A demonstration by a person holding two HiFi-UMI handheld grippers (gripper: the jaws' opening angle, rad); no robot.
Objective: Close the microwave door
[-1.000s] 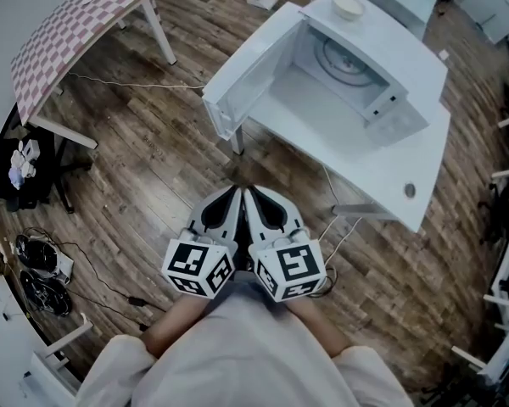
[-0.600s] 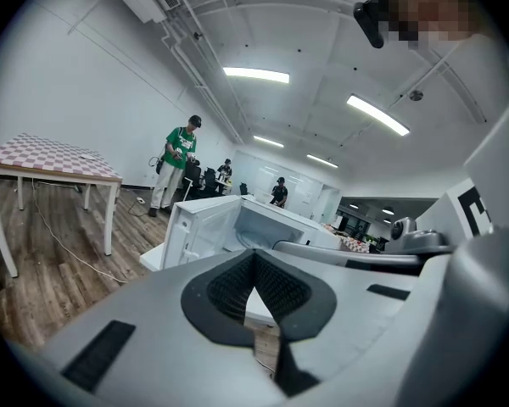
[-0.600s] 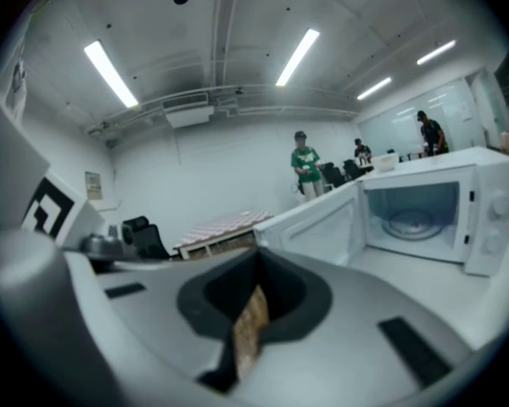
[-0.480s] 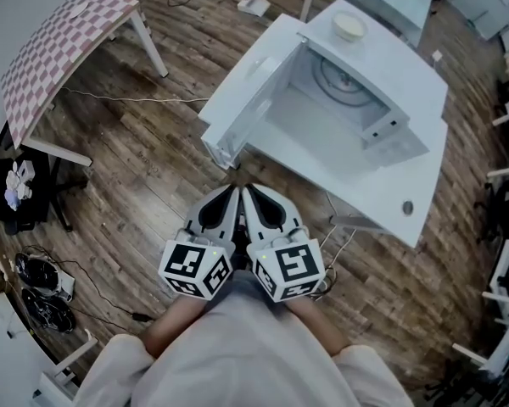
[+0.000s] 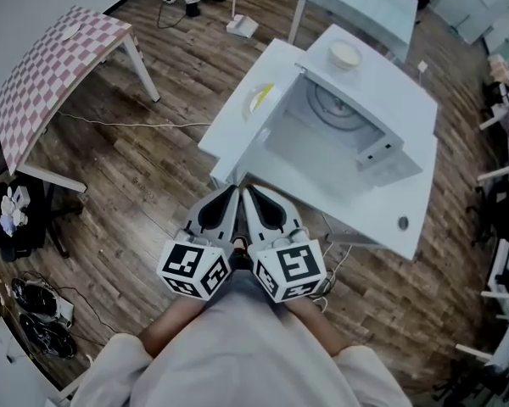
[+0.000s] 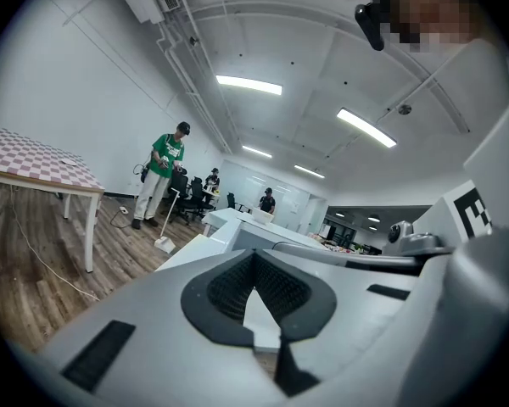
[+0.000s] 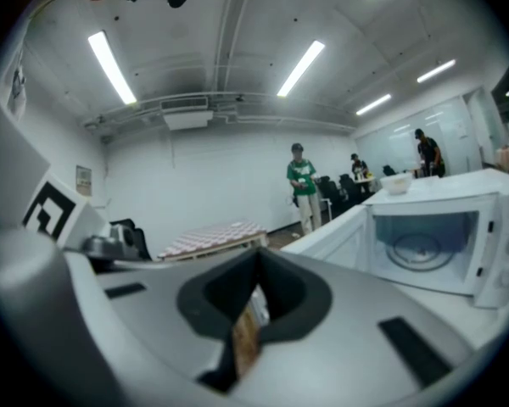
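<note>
Microwave: the white box-shaped microwave stands on a white surface ahead and to the right of both grippers. Its cavity is open, with the round turntable showing inside.
Door: the white microwave door is swung wide open to the left. Its near edge lies just ahead of the jaw tips, not touching them.
Change in door: a second ago the door's edge stood farther from the tips, so the gap in the head view has shrunk.
Left gripper: the left gripper is held close to the body. Its jaws are together with nothing between them.
Right gripper: the right gripper sits just beside the left one. Its jaws are drawn together to a thin slit and hold nothing.
Change in grippers: both keep the same side-by-side pose as before.
On top: a pale round bowl rests on the microwave's roof.
Around: the pink-and-white checkered table on the wooden plank floor has slid toward the upper left of the view.
Beyond: a person in a green shirt stands well apart.
</note>
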